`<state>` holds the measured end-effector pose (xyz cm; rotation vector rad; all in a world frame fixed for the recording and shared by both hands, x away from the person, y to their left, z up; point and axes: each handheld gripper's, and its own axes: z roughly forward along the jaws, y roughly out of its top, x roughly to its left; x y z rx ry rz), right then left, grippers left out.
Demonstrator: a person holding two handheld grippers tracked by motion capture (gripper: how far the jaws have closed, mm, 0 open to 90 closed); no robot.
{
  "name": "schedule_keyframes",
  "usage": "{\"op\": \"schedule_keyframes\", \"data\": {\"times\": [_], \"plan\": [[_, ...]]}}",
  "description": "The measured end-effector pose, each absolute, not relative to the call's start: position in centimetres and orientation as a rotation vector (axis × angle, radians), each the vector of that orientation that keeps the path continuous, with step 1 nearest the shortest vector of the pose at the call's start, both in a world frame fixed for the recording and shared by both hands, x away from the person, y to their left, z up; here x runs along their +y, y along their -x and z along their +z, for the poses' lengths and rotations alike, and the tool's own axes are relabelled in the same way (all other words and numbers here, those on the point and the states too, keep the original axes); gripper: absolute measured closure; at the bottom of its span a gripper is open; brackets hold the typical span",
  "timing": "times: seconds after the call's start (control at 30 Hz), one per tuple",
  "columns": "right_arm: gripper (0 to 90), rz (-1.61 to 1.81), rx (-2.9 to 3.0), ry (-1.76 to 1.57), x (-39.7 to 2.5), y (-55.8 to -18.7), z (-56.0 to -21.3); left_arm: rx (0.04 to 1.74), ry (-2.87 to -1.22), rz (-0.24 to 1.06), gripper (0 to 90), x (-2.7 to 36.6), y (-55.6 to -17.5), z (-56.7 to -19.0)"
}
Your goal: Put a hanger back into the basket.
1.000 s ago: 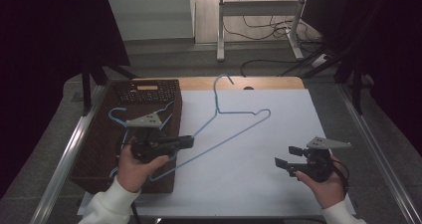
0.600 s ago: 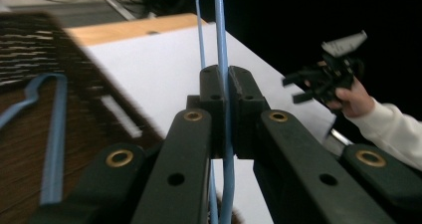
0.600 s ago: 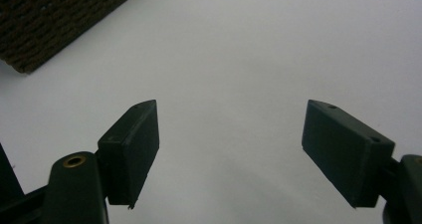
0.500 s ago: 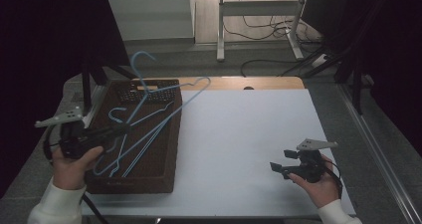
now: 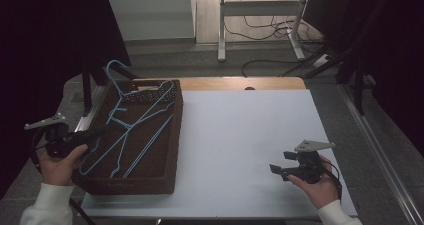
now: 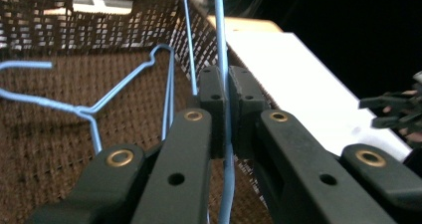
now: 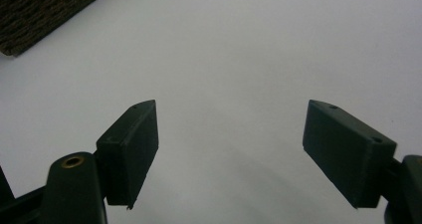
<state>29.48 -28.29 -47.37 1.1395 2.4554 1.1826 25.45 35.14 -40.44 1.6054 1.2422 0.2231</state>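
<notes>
Lying across the left half of the white table top [image 5: 250, 135], the brown woven basket [image 5: 165, 180] offers the widest landing area, long axis running away from the person, walls low on all sides. Resting partly inside it, partly raised, the blue wire hanger [image 5: 142, 117] slants from near-left to far-right, hook [image 5: 114, 67] up past the far left corner, a second blue hanger [image 6: 89, 109] flat on the basket floor beneath. Clenched on one wire of the raised hanger, the left gripper [image 5: 97, 131] at the basket's left wall, jaws pressed together with the wire between them. Well apart at the near right, hovering over bare table, the right gripper [image 5: 281, 162], jaws spread wide and holding nothing. Probably just a short drop and release left, with open room inside the basket and only the left wall close by.
</notes>
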Motion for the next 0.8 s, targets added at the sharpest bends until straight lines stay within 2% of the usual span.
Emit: {"op": "schedule_keyframes", "data": {"times": [0.5, 0.7, 0.77, 0.8], "plan": [[22.6, 1.170, 2.460, -1.122, -28.2, -29.4, -47.4, 1.322, -1.635, 0.147, 87.0, 33.4, -27.9, -43.6], [22.7, 1.168, 2.462, -1.120, -28.1, -29.3, -47.4, 1.354, -1.663, 0.156, 86.7, 32.9, -28.4, -44.1], [22.8, 1.168, 2.462, -1.118, -28.1, -29.3, -47.4, 1.373, -1.676, 0.154, 85.2, 32.8, -28.7, -44.3], [22.8, 1.168, 2.463, -1.116, -28.1, -29.3, -47.4, 1.393, -1.685, 0.182, 81.6, 32.8, -28.8, -44.3]]}}
